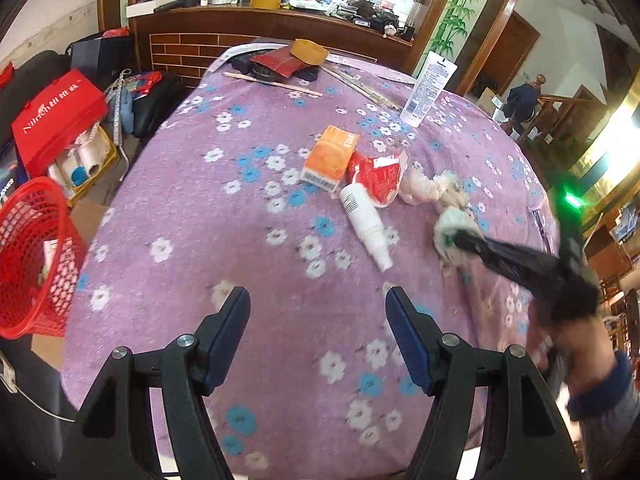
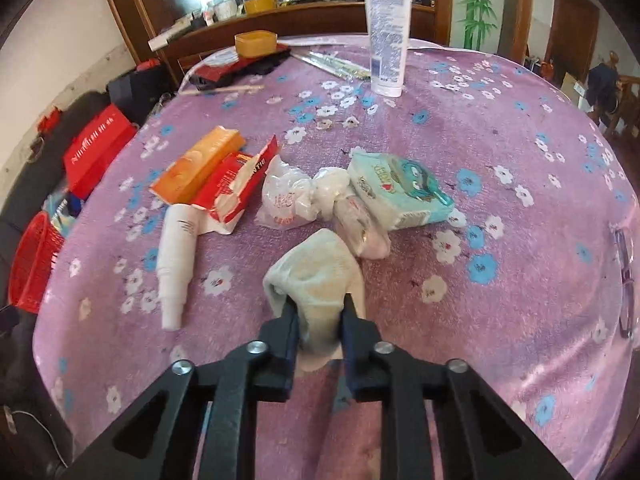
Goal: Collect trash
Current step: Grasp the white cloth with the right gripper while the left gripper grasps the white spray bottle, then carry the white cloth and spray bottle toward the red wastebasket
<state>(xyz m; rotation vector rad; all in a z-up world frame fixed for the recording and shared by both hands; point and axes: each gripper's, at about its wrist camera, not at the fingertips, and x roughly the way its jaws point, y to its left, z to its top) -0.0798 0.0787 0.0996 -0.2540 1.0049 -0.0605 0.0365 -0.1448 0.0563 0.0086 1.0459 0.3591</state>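
Table under purple flowered cloth (image 2: 500, 280). Beyond the right fingertips: crumpled tissue (image 2: 316, 276), plastic bags (image 2: 296, 196), wipes pack (image 2: 400, 192). Further left: red packet (image 2: 236, 188), orange box (image 2: 200, 164), white bottle (image 2: 176, 256).

The crumpled tissue (image 2: 320, 280) disappears between the right gripper (image 2: 318, 312)'s fingers, its lower end hidden. Left of that claw, the red basket (image 2: 34, 260) is cut off by the frame edge.

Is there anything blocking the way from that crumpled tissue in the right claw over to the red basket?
Nothing visible does. The right gripper pinches the tissue; the red basket sits off the table's left edge, with only bare purple tablecloth between.
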